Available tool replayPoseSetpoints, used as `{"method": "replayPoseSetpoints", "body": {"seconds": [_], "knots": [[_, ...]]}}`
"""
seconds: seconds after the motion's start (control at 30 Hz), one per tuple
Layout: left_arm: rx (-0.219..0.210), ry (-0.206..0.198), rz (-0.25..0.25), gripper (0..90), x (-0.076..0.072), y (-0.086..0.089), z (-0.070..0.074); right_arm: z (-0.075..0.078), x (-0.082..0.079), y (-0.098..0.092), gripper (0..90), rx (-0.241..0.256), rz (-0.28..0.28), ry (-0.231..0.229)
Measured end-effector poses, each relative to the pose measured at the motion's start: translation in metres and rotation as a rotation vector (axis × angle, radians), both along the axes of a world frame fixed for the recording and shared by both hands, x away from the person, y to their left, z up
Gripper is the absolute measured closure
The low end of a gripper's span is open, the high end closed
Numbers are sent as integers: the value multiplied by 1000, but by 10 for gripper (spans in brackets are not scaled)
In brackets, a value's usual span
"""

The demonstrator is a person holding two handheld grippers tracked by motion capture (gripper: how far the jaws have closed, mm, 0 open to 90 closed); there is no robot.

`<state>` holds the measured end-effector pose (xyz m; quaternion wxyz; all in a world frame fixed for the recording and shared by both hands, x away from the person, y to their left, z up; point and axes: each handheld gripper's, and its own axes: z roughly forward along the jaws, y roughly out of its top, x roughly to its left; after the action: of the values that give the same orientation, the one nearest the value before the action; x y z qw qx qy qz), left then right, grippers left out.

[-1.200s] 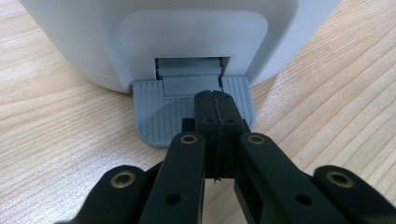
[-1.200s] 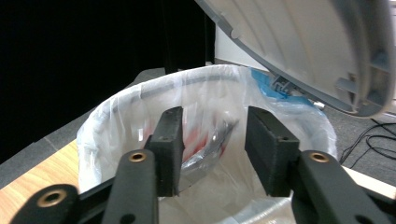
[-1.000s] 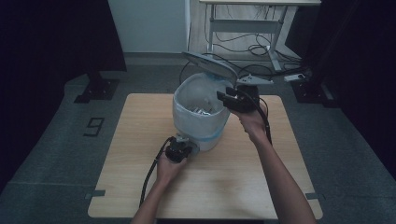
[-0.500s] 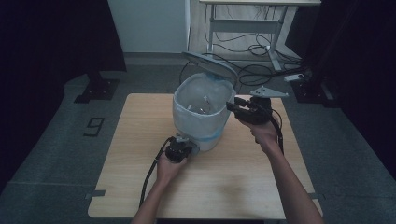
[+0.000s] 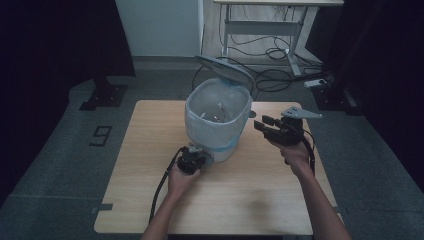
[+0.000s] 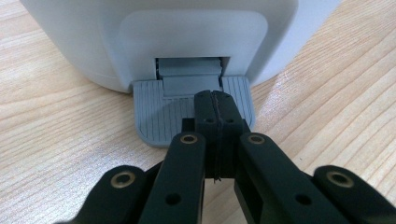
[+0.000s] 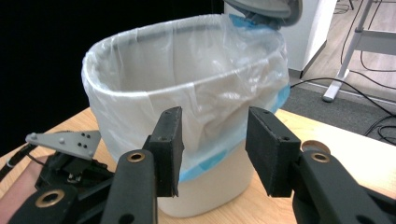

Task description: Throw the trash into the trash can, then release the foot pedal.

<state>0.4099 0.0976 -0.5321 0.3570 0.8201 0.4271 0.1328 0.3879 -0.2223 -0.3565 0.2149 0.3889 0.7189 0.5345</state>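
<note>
**Pedal pinned, lid up, right claw backing off**

Left claw [image 5: 199,154] first: jaws clenched together, tips pressing the grey pedal [image 6: 194,109] at the bin's six o'clock foot. The bin [image 5: 218,120] stands mid-bench [image 5: 150,200], liner [image 7: 187,88] over its rim, lid [image 5: 224,69] tipped up at twelve o'clock. Over to the right claw [image 5: 264,125]: released, jaws parted, empty, sitting at the bin's three o'clock, pointing toward nine. A second ago it was up at the rim; now it has dropped back, clear of the bin. Left hand is nearer, and the lid hangs on it.
</note>
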Motion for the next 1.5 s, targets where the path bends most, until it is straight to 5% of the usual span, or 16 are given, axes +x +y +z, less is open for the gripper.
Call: {"method": "replayPoseSetpoints", "body": {"seconds": [0.43,0.5,0.57,0.73,0.97,1.17,1.5], "knots": [[-1,1,-4,900,0,1,0,-11,-6,-4,556,-15,2,0],[-29,19,1,895,1,2,0,-12,-7,-4,555,-15,2,1],[-57,38,-4,826,2,3,1,-12,-7,-5,555,-18,3,0],[5,-29,-3,662,-4,1,6,-13,-9,-7,556,-20,1,2],[-40,-40,-1,454,-12,5,14,-18,-11,-11,556,-15,-6,7],[-18,-21,8,393,-17,11,4,-23,-13,-13,556,-14,-7,11],[-10,-57,14,378,-32,22,-2,-31,-18,-20,556,-7,-12,16]]}}
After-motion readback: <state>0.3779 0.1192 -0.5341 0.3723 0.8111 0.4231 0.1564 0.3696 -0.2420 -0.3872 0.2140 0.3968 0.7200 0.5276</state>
